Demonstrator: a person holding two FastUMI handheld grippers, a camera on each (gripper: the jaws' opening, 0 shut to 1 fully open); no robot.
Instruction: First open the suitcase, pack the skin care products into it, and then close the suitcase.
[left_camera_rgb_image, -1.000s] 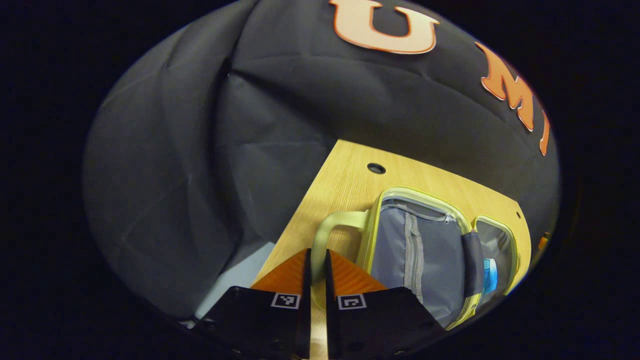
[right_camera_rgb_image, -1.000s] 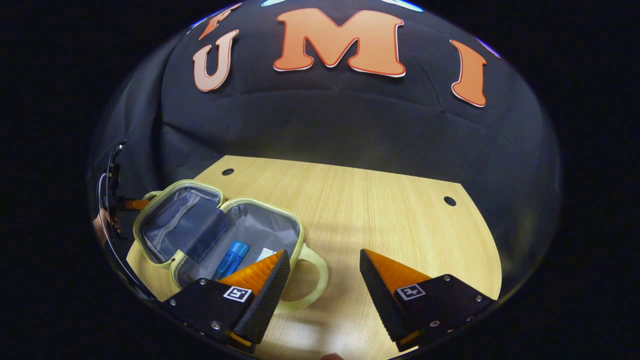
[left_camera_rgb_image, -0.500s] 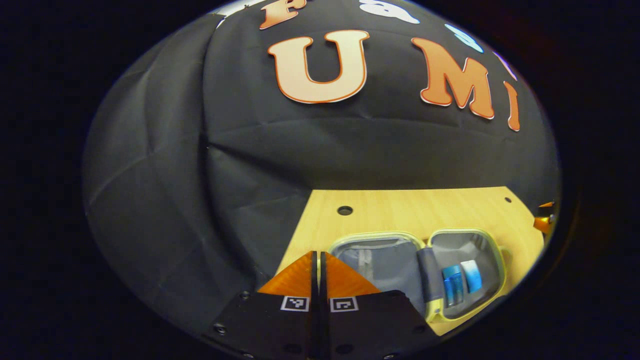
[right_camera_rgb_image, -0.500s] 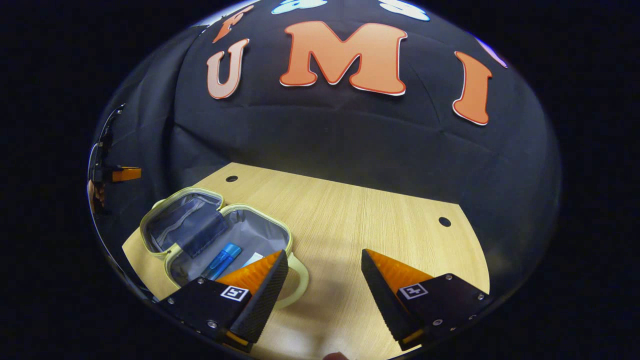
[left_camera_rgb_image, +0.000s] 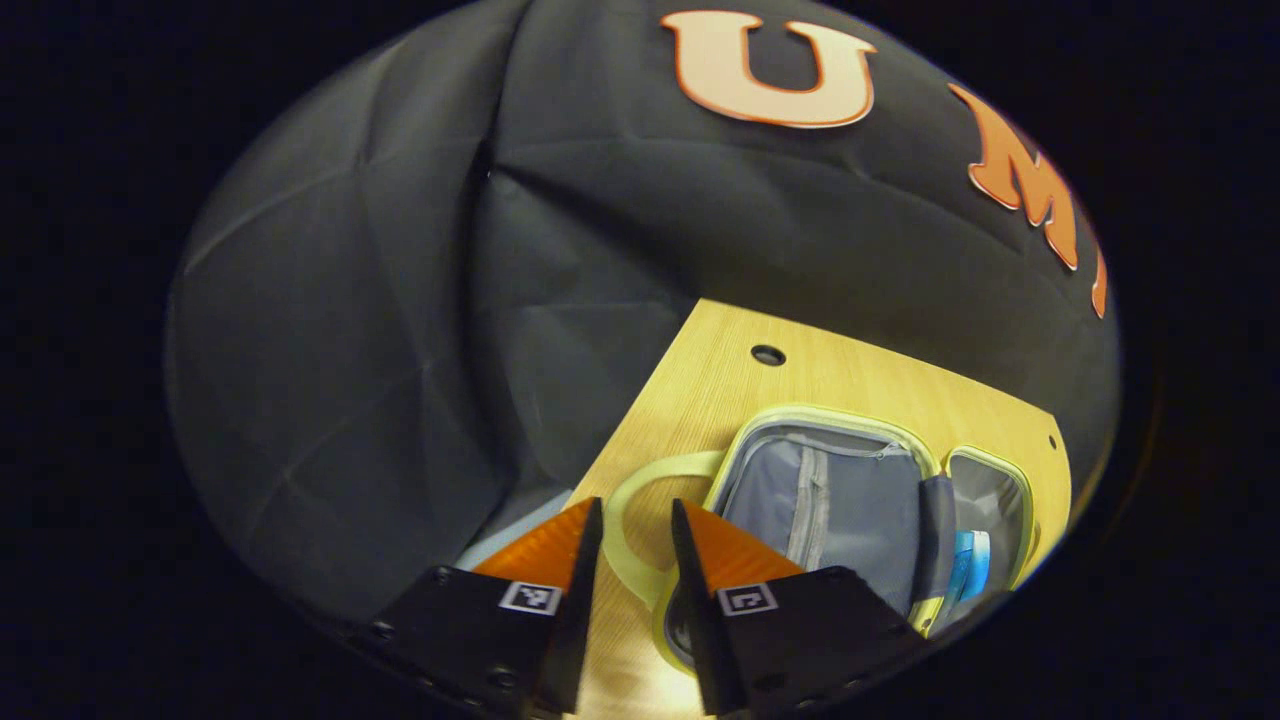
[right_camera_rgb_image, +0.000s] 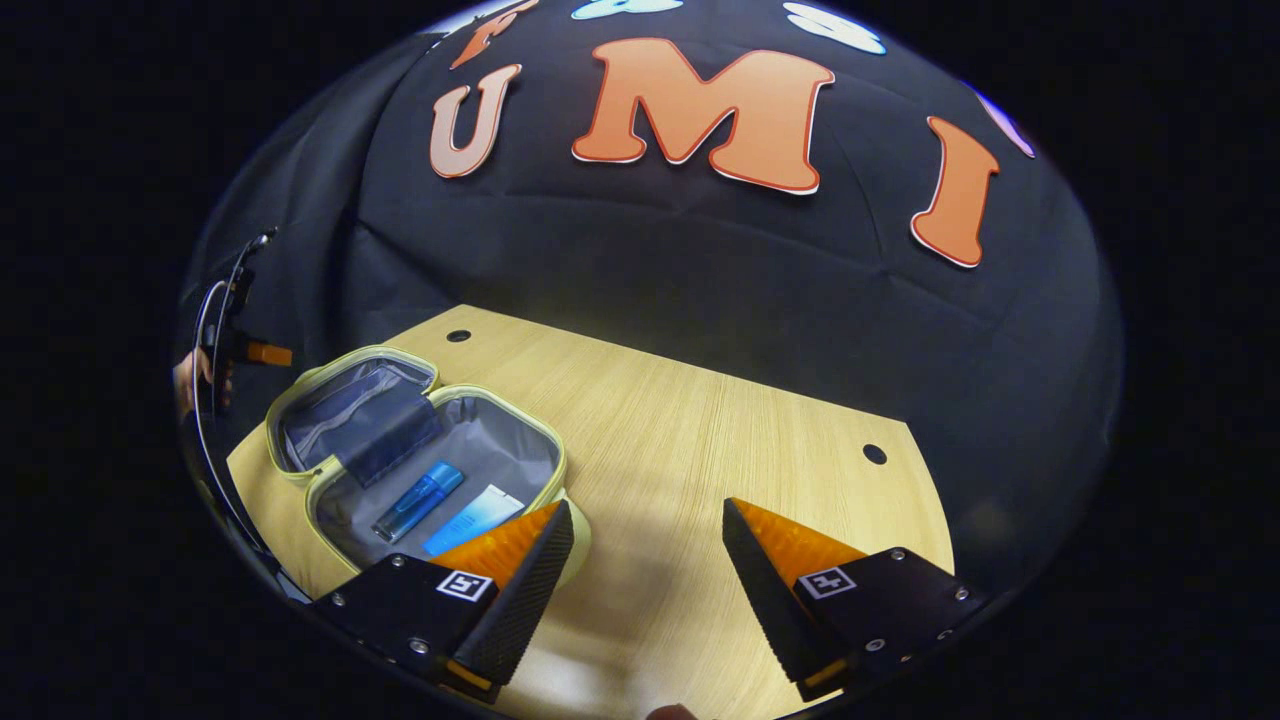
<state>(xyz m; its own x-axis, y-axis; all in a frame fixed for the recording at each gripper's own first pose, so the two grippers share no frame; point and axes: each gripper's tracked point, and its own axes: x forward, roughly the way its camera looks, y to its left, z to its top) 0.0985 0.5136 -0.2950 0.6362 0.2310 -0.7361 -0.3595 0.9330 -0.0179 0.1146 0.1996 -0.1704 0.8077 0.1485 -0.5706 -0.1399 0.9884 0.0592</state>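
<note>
Looking along my left gripper (left_camera_rgb_image: 632, 545), I see its fingers a narrow gap apart and holding nothing, with the case's (left_camera_rgb_image: 830, 500) pale loop handle (left_camera_rgb_image: 625, 545) lying on the table (left_camera_rgb_image: 720, 390) right between the tips. The case lies open flat, both halves up, at 3 o'clock from those tips and close to the table's left edge. From the right gripper view the case (right_camera_rgb_image: 420, 460) sits at 10 o'clock; a blue bottle (right_camera_rgb_image: 418, 500) and a white-and-blue tube (right_camera_rgb_image: 472, 520) rest in its nearer half. My right gripper (right_camera_rgb_image: 648, 545) hangs wide and empty over bare wood.

I judge the case light and soft-sided, its rim stiffened a little by the zip, so it will flop rather than swing like a hard lid. The handle looks the firmest thing to take; the rim beside it would also do. The products are small and smooth and may roll as a half tips. Open room lies from 12 to 3 o'clock of the right gripper; the left edge leaves little margin.
</note>
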